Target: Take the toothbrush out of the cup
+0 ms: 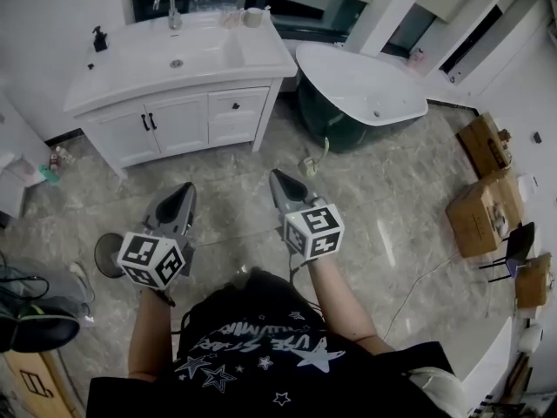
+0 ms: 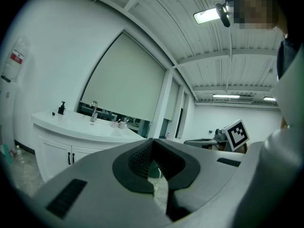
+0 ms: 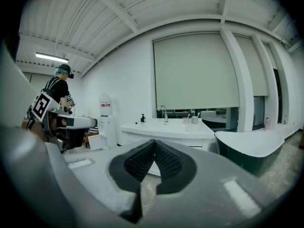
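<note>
Your black star-printed shirt (image 1: 261,355) fills the bottom of the head view, and your forearms reach forward from it over the marbled floor (image 1: 383,207). Your left tool (image 1: 184,193) points ahead with its marker cube (image 1: 152,259) close to your hand. In the left gripper view this tool (image 2: 153,144) has its jaws drawn together at the tips, with nothing between them. Your right tool (image 1: 279,181) sits just beside it, level with it, and its own marker cube (image 1: 314,229) faces up. In the right gripper view that tool (image 3: 154,144) is likewise closed and empty, its ribbed pads meeting at the tips.

Both tools are well apart from the white vanity, which stands ahead of you and slightly to the left. Its tabletop (image 1: 261,55) carries a sunken basin (image 1: 177,59) with a chrome faucet (image 1: 171,9) behind it and a dark soap dispenser (image 1: 99,39) at the back left corner.

At the back right of the tabletop, near the wall, stands the cup (image 1: 252,17). The toothbrush (image 3: 197,115) is upright in it, its head leaning a little to the right above the rim.

To the vanity's right is a bathtub (image 1: 365,90), white inside and dark outside. Cardboard boxes (image 1: 477,212) sit on the floor at the far right.
</note>
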